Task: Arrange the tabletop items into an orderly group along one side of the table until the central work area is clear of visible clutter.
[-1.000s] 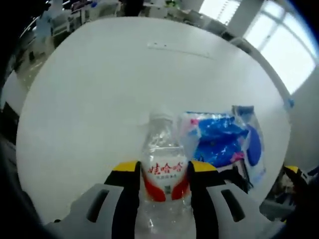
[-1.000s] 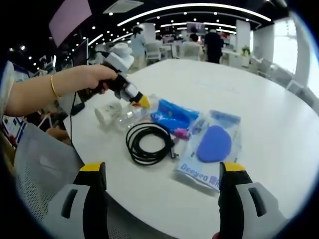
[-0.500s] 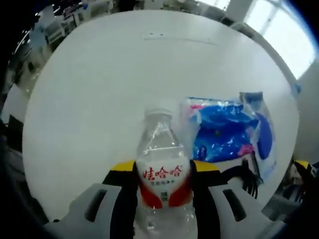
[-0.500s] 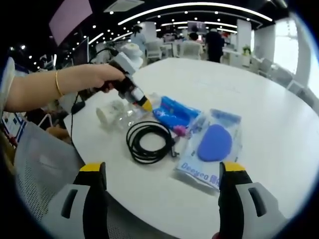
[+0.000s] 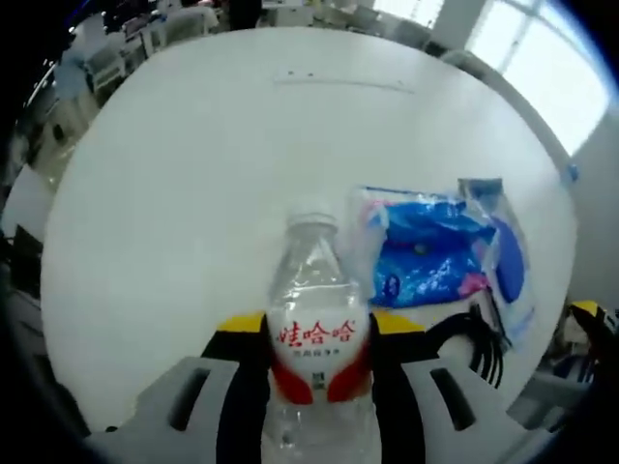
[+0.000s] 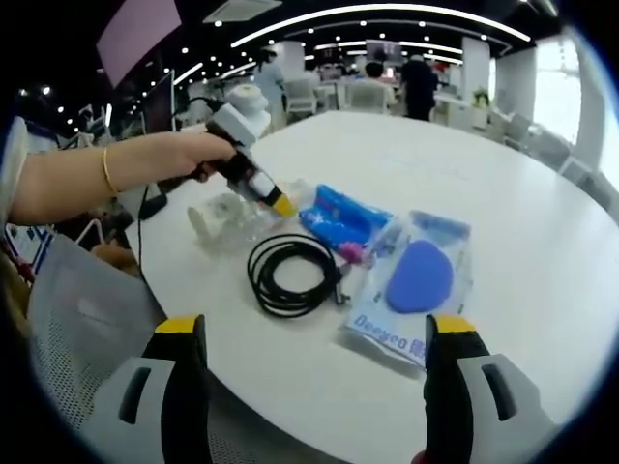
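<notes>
Probably open-plan office, ceiling light strips [image 6: 387,14], desks, chairs [image 6: 366,95]

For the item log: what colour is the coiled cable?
Black; the coiled cable shows best in the right gripper view.

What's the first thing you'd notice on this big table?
The clear water bottle with a red label, lying on its side, squeezed between the left gripper jaws near the table edge. Beside it sit a coiled black cable and a bright blue pad in a clear bag.
</notes>
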